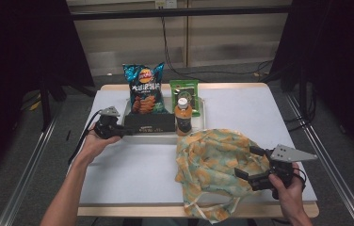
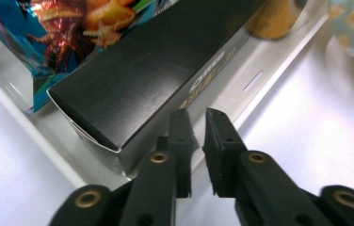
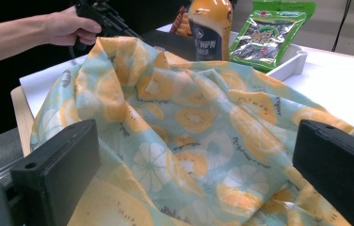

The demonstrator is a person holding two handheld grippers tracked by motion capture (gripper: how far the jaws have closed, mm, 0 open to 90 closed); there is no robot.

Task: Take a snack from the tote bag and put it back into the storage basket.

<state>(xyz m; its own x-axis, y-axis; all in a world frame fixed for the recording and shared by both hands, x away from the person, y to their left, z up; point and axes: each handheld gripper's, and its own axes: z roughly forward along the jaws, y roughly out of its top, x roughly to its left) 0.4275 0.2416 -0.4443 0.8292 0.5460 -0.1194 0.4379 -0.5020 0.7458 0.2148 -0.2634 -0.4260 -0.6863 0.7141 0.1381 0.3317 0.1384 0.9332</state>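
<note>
The left hand-held gripper (image 2: 197, 123) has its jaws nearly together with a narrow gap, nothing between them, just beside the matte black rectangular box (image 2: 151, 70) in the white tray (image 2: 260, 70). The right hand-held gripper (image 3: 194, 155) is spread wide over the crumpled, fruit-printed cloth bag (image 3: 189, 136) on the worktop (image 1: 132, 174).

Lab recording booth, black curtains (image 1: 20, 56), floor rails (image 1: 29, 160), cables (image 1: 203, 73)

A long black box (image 1: 149, 122) is lying flat along the white tray's (image 1: 158, 137) front edge. A fruit-print cloth bag (image 1: 213, 165) is slumping, crumpled, near the table's (image 1: 132, 174) front right corner.
</note>
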